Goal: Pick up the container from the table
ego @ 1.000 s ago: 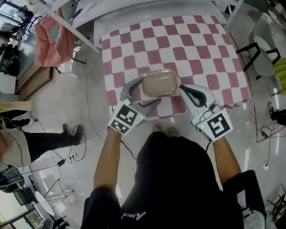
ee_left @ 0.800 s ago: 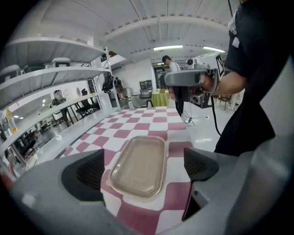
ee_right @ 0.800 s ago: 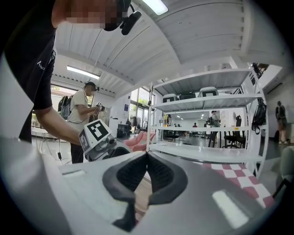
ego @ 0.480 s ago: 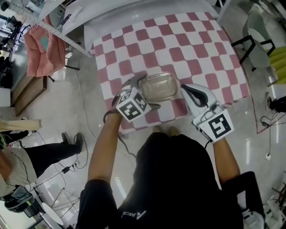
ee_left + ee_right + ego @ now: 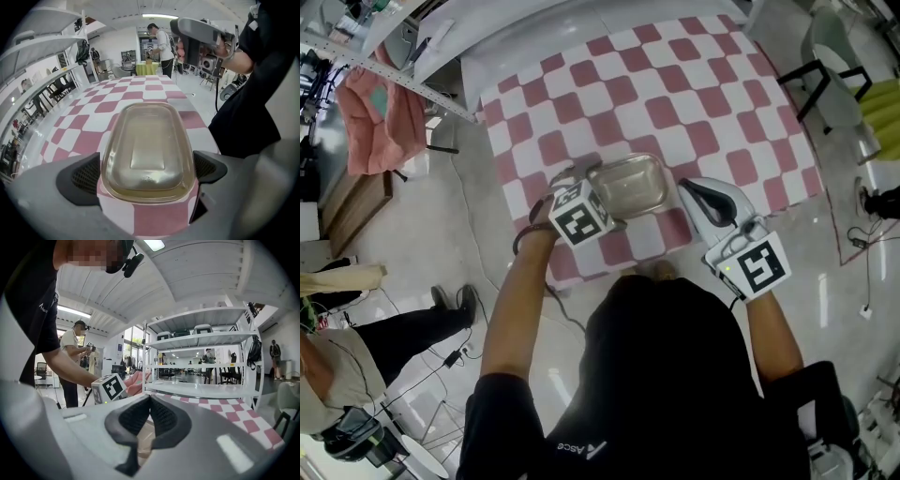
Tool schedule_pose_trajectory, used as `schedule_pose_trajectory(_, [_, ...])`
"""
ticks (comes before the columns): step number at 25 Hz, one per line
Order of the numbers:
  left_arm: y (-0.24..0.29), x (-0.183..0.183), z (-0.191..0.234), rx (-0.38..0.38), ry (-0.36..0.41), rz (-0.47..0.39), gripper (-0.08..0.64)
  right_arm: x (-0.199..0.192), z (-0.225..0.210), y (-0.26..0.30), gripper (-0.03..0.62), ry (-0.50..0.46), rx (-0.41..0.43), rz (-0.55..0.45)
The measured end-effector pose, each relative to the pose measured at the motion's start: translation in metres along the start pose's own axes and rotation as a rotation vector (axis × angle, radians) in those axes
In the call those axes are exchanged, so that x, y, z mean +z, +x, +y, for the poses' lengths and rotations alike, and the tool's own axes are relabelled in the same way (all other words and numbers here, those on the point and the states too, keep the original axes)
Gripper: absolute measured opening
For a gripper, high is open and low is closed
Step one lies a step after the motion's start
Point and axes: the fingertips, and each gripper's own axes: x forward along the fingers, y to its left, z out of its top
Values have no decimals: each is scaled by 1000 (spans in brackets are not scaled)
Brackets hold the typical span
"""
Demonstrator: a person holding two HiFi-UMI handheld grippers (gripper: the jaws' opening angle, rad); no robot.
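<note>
We are holding the left tool point(image 5: 147, 168) with its jaws standing wide apart around the container point(image 5: 630, 184), not pressing it. The container is lying by the near edge of the worktop point(image 5: 675, 94). The right tool point(image 5: 149, 416) is hovering beside the container, jaws together.

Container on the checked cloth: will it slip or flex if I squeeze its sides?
The container looks like thin, translucent, apparently empty plastic, so probably light and somewhat flexible. Its glossy, rounded walls may slip; gripping under its flared rim seems safer. Wide and low, it is unlikely to tip.
</note>
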Motion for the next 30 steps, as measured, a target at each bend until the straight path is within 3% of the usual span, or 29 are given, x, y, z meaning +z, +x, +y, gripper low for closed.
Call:
schedule_pose_trajectory(8, [8,-3,3,-34,1,43,601,-10,-1,8,3,41,4,12])
schedule_pose_trajectory(30, [-24,11,-2,26,3,-48,600,-12,-18,3,3,38,-40,18])
